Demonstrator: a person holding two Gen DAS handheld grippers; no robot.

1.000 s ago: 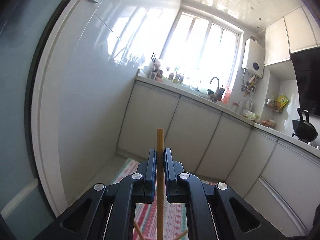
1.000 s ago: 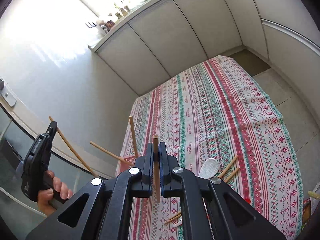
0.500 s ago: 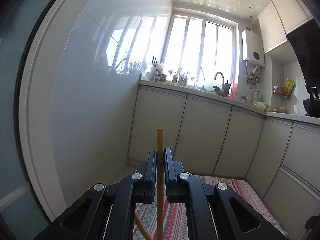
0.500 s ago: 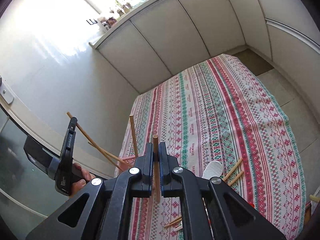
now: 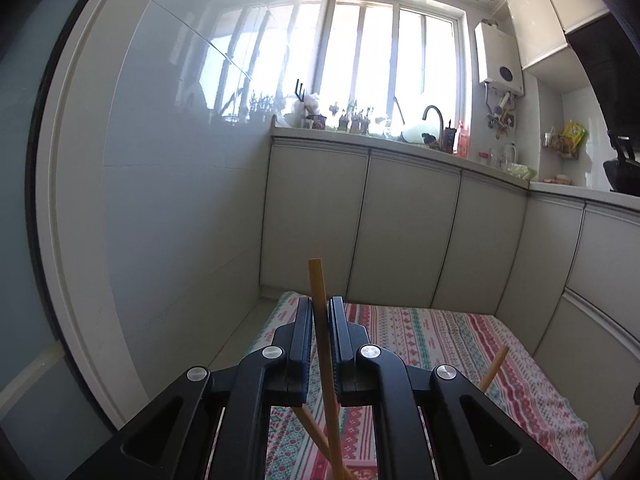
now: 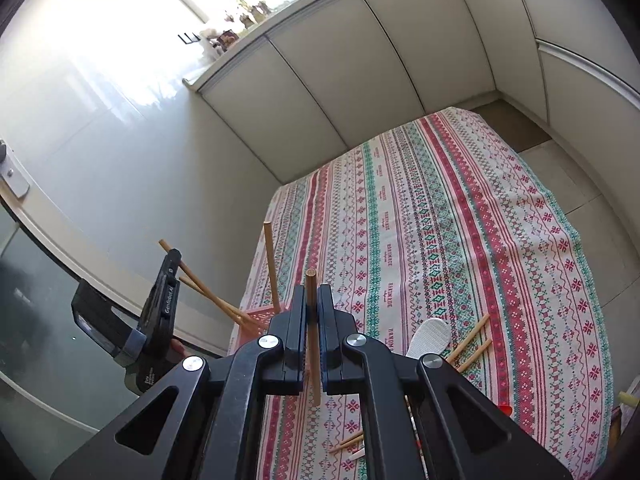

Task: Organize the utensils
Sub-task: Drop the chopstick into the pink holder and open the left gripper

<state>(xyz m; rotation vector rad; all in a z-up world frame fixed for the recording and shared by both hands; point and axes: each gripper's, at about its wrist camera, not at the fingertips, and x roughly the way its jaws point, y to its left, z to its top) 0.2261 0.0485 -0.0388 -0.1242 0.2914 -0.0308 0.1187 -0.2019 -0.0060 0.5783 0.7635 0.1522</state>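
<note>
My left gripper [image 5: 320,304] is shut on a wooden chopstick [image 5: 322,332] whose lower end reaches down into a pink basket [image 5: 360,474]. From the right wrist view the left gripper [image 6: 170,264] sits at the table's left edge over the pink basket [image 6: 256,314], which holds several upright chopsticks [image 6: 271,264]. My right gripper [image 6: 312,292] is shut on another wooden chopstick [image 6: 313,332], held above the patterned tablecloth [image 6: 432,216]. A white spoon [image 6: 428,336] and loose chopsticks [image 6: 470,338] lie on the cloth to the right.
Grey kitchen cabinets [image 5: 400,224] and a white wall [image 5: 180,200] border the table on the far and left sides. More chopsticks [image 6: 346,442] lie near the table's front. A counter with a sink tap [image 5: 434,118] runs under the window.
My left gripper has tilted downward and lowered its chopstick into the pink basket; the chopstick now leans in the jaws. My right gripper has barely moved.
</note>
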